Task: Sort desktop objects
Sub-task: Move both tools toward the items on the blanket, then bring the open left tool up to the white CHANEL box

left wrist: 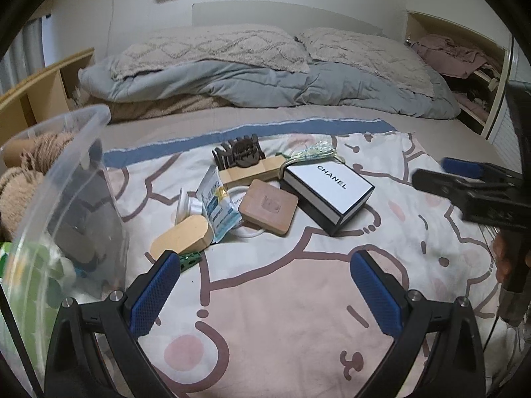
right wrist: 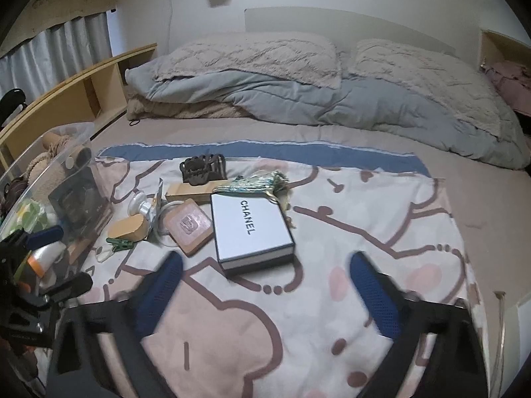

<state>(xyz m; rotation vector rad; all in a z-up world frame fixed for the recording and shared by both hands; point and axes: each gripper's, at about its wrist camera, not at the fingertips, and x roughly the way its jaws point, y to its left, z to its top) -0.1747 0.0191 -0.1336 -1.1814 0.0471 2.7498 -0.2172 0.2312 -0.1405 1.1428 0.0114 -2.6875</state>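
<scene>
A heap of small objects lies on the pink cartoon blanket. It holds a white box lettered CHANEL, a pink square case, a tan oval block, a green clip, a blue-white sachet, a wooden bar and a dark hair claw. My left gripper is open and empty, just short of the heap. My right gripper is open, blurred, its fingertips level with the box's near edge, nothing between the pads.
A clear plastic bin with yarn and packets stands at the left. A ribbon bundle lies behind the box. Pillows and a grey duvet fill the far side of the bed. Wooden shelves run along the left.
</scene>
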